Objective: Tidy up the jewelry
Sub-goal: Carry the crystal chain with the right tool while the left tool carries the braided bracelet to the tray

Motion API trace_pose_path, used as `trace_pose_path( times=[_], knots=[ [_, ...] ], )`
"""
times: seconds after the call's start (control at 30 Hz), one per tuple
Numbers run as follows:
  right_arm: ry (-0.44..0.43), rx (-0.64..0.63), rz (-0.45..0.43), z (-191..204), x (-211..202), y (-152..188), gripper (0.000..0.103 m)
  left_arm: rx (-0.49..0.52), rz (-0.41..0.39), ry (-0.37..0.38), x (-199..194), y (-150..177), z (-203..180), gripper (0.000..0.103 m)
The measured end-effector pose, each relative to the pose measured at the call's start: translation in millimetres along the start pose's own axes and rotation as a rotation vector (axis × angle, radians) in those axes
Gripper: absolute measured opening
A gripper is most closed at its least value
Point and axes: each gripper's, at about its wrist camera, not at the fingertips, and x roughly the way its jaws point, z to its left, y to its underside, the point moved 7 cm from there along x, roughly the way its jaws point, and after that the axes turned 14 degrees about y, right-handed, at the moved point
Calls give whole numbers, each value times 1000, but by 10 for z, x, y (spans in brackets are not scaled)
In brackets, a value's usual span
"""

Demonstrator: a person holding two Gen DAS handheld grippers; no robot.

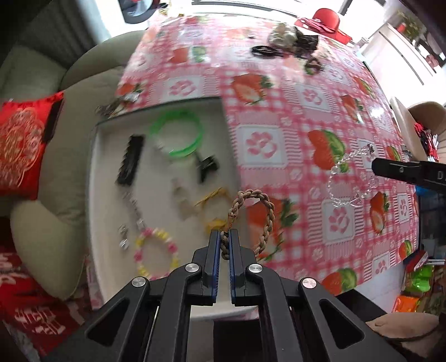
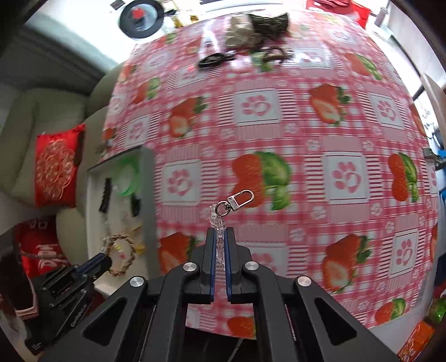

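My left gripper (image 1: 224,236) is shut on a brown braided bracelet (image 1: 252,217) and holds it above the right edge of the white tray (image 1: 96,195). The bracelet also shows in the right wrist view (image 2: 122,254). My right gripper (image 2: 220,234) is shut on a clear bead chain with a silver clasp (image 2: 239,199), held above the strawberry tablecloth (image 2: 306,139). The chain hangs in the left wrist view (image 1: 348,178). The tray holds a green bangle (image 1: 178,133), a black comb clip (image 1: 131,160), a pink and yellow bead bracelet (image 1: 156,250) and small pieces.
Loose hair ties and dark jewelry (image 1: 290,44) lie at the table's far side. A beige sofa with a red cushion (image 1: 22,150) stands left of the table. A red hat (image 1: 326,19) sits at the far right corner.
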Motion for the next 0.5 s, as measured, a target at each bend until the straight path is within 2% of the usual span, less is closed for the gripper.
trace_pose_path(
  times=[0.33,0.5],
  knots=[
    [-82,-104,31,759,-62,326,6,-133,-29,-40,-263,407,667,12],
    [-104,-176,54,1104,-27,462,6,-176,-30,-49,-294,550,880,12]
  ],
)
